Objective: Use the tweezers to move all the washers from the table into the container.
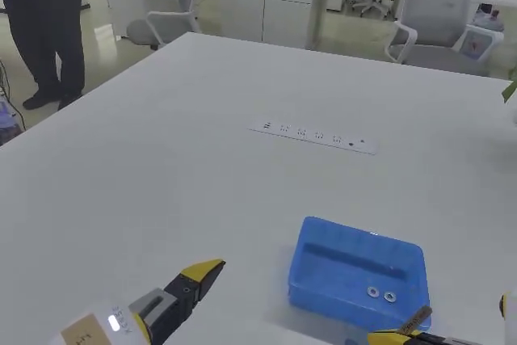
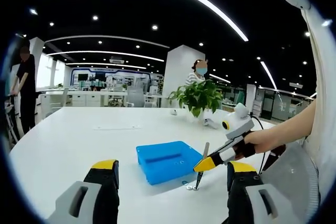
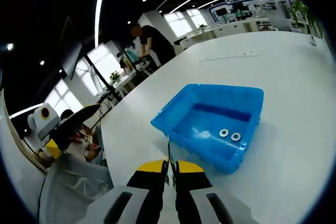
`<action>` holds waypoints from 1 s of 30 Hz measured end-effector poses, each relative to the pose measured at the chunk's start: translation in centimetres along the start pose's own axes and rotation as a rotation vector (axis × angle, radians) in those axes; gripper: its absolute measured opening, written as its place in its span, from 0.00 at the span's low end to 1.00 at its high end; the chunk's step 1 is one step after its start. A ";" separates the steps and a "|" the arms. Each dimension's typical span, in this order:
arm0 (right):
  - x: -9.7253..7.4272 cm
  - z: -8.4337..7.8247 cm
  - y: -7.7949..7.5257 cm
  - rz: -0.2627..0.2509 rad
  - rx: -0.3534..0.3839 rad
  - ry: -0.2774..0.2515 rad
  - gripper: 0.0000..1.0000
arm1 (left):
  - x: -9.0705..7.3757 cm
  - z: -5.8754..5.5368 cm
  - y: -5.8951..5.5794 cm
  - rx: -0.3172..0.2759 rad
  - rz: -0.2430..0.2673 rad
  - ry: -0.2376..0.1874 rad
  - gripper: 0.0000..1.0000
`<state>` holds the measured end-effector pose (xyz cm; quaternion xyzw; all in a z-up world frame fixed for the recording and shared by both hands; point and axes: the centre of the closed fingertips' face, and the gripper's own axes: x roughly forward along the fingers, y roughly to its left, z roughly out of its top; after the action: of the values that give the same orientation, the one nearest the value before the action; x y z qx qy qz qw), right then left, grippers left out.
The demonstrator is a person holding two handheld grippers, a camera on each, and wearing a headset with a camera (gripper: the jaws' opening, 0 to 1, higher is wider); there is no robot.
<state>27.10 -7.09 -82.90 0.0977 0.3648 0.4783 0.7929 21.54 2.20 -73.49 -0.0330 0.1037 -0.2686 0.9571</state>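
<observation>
A blue container (image 1: 355,268) sits on the white table near me, with two washers (image 1: 380,293) inside it; the washers (image 3: 230,134) lie on its floor by the near wall. My right gripper (image 3: 169,167) is shut on thin metal tweezers (image 3: 168,157), just short of the container (image 3: 210,119). In the left gripper view the tweezers (image 2: 202,163) point down at small washers (image 2: 188,184) on the table in front of the container (image 2: 165,160). My left gripper (image 2: 173,169) is open and holds nothing, to the left of the container, with its yellow tip (image 1: 206,268) in the head view.
A flush power strip (image 1: 315,135) lies in the middle of the table (image 1: 202,119). Office chairs (image 1: 174,14) and white cabinets stand beyond the far edge. A person (image 1: 48,22) stands at the far left. A potted plant (image 2: 198,97) is on the table's far side.
</observation>
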 end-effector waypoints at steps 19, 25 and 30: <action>0.2 -0.1 -0.1 -0.023 -0.075 0.024 0.04 | 0.0 0.0 0.1 0.004 0.002 0.004 0.87; 0.2 -0.3 0.2 -0.037 -0.150 0.041 0.03 | 0.0 0.0 0.1 0.006 0.004 0.004 0.87; 0.4 -0.5 0.8 -0.040 -0.212 0.062 0.04 | 0.0 0.0 0.2 0.006 0.007 0.004 0.87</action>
<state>26.32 -6.45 -83.03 -0.0088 0.3384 0.5012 0.7964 21.63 2.35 -73.50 -0.0293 0.1049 -0.2658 0.9579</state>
